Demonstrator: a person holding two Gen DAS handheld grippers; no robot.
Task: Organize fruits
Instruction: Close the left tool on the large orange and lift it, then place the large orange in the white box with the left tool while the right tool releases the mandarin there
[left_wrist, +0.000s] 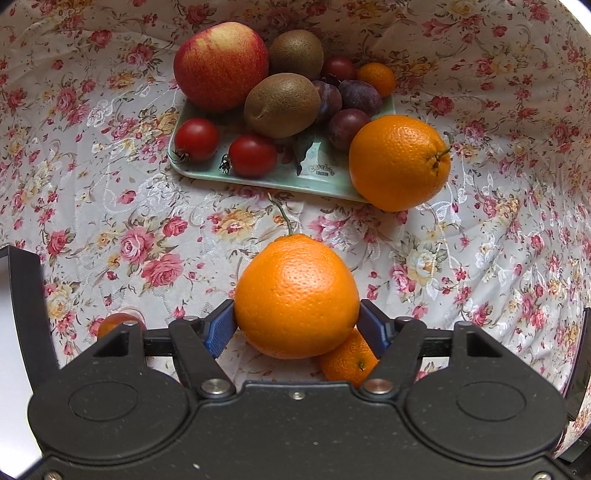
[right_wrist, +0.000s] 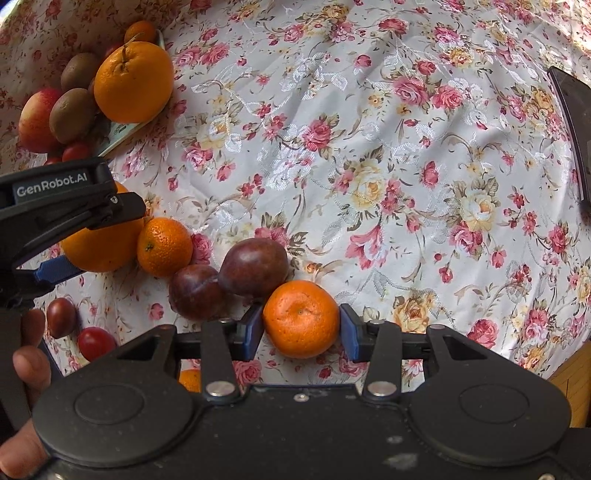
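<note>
Left gripper (left_wrist: 296, 325) has its blue pads pressed against both flanks of a large orange (left_wrist: 296, 295), jaws spread wide around it and holding it, stem pointing away toward the far tray. Whether the orange is lifted off the floral surface (left_wrist: 461, 258) or resting on it, I cannot tell. A small mandarin (left_wrist: 349, 360) lies just beneath and to the right of it, touching or nearly so.

Right gripper (right_wrist: 301, 328) is closed on another mandarin (right_wrist: 301, 319), pads against its left and right sides. Two plums (right_wrist: 253, 267) lie just beyond it to the left, one touching the mandarin, so lifting straight up looks safer than dragging.

The pale green tray (left_wrist: 280, 175) lies straight ahead of the left gripper, farther off, with open cloth between. It carries an apple (left_wrist: 221, 66), two kiwis (left_wrist: 282, 105), plums, two small tomatoes (left_wrist: 195, 140) and a tiny mandarin at the far corner. A second orange (left_wrist: 399, 162) sits on the tray's near right corner, overhanging the rim. Free room on the tray is the near middle strip, between the tomatoes and that orange; the left gripper is nearer to it, and the gap looks tight for a fruit this size.

Loose tomatoes (right_wrist: 96, 343) remain on the cloth near the left, and the right side is bare
</note>
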